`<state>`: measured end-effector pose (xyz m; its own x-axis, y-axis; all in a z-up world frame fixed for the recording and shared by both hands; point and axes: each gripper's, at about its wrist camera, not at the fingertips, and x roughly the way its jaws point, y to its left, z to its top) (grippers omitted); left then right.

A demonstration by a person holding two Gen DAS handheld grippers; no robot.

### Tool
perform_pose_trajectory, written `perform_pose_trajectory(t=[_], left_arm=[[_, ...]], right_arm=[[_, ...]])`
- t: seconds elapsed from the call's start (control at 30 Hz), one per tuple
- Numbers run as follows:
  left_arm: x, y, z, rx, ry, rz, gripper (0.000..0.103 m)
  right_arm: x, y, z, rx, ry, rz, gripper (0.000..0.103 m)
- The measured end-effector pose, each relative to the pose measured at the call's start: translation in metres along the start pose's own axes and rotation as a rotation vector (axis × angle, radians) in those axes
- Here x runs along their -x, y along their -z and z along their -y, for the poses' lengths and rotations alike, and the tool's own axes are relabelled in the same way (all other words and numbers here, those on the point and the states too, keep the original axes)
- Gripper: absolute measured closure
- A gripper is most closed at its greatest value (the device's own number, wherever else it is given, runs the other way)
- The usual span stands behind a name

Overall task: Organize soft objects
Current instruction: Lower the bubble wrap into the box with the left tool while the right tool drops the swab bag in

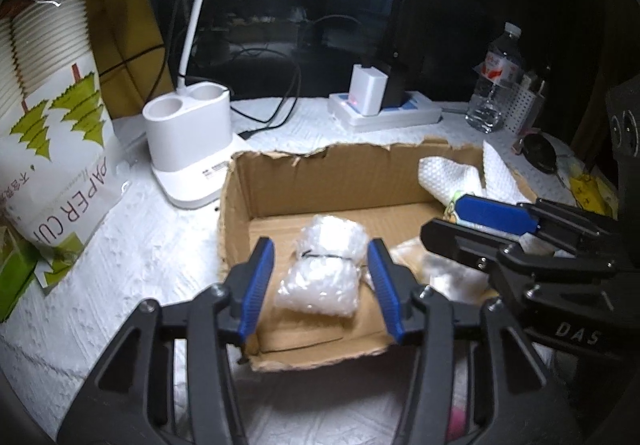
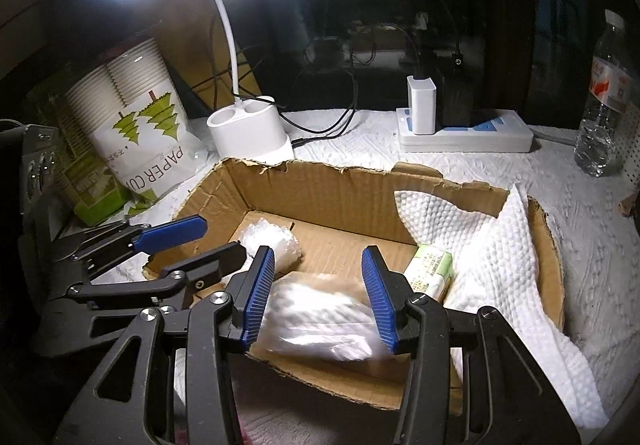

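Two spread tools, left tool (image 1: 320,285) and right tool (image 2: 318,297), each frame a bagged bundle (image 1: 324,269) lying untouched in the box (image 1: 280,181).

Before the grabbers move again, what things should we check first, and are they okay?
1. Left hand-held gripper open and holding nothing: ok.
2. Right hand-held gripper open and holding nothing: ok.
3. Bubble wrap bundle inside the cardboard box: ok.
4. Green tissue pack inside the box, beside the white paper towel: ok.
5. Paper towel fully inside the box: not ok, it hangs over the right wall.
6. Clear plastic bag settled flat on the box floor: cannot tell, it is blurred.
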<state>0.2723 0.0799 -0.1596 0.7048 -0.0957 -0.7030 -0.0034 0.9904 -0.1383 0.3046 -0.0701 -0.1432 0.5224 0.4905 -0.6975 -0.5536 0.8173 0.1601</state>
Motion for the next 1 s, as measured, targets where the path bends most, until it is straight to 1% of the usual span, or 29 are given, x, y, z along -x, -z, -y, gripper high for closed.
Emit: perform_pose_trajectory(t=[0.17,0.23,0.33,1.0], left_arm=[[0.004,0.000,0.000,0.007,-0.005,0.004,0.053],[0.006,0.000,0.001,0.010,-0.005,0.007,0.053],[0.010,0.000,0.001,0.013,-0.009,0.012,0.053],[0.054,0.012,0.011,0.013,-0.005,0.067,0.053]], right_arm=[[0.001,0.000,0.001,0.000,0.020,0.001,0.052],[0.003,0.000,0.001,-0.003,0.024,0.005,0.046],[0.008,0.000,0.001,-0.006,0.030,0.015,0.043],[0.057,0.012,-0.017,0.018,0.058,0.072,0.043]])
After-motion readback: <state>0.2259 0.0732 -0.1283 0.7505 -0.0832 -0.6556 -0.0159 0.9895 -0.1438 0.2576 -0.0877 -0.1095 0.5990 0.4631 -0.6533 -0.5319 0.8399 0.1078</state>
